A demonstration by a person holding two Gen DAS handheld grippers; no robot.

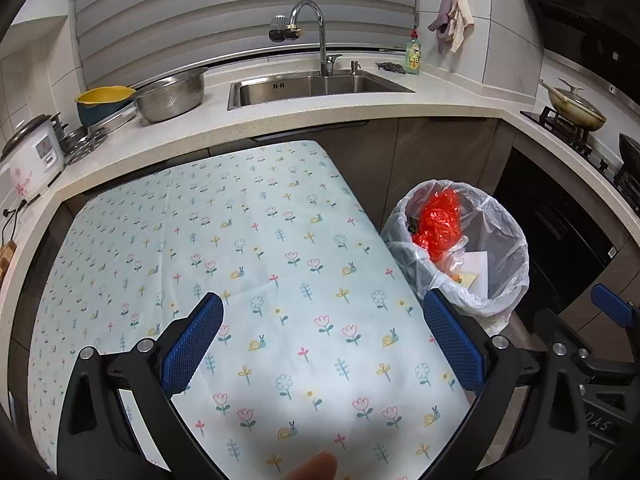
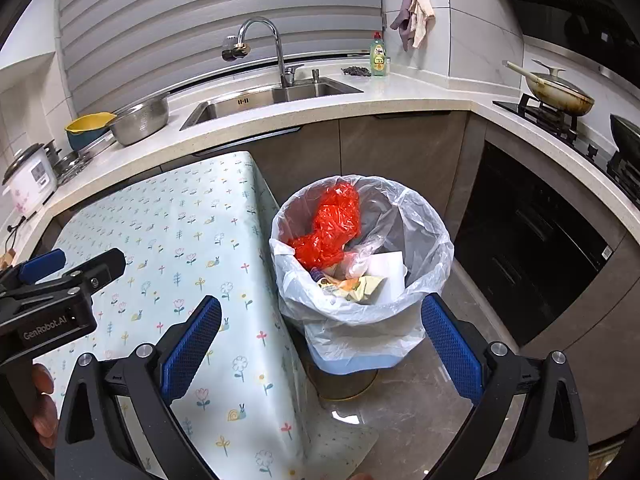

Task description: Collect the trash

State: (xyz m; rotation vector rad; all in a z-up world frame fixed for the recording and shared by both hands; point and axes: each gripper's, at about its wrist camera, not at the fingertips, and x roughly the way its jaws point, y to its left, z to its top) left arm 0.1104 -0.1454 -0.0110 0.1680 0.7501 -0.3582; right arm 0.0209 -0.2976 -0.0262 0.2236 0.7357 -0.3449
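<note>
A blue trash bin lined with a clear bag [image 2: 400,216] stands on the floor right of the table; it also shows in the left wrist view [image 1: 508,240]. Inside lie a crumpled red plastic bag [image 2: 332,224], white paper [image 2: 386,266] and yellowish wrappers [image 2: 356,286]. My left gripper [image 1: 320,340] is open and empty above the flowered tablecloth [image 1: 240,240]. My right gripper [image 2: 320,344] is open and empty, in front of the bin and above the table's right edge. The left gripper also shows in the right wrist view [image 2: 72,268].
A counter [image 1: 360,116] with a steel sink [image 1: 316,86], colander [image 1: 170,94], yellow bowl [image 1: 102,102] and rice cooker [image 1: 32,156] runs behind the table. A stove with a pan [image 2: 560,94] and an oven front [image 2: 532,240] stand at the right.
</note>
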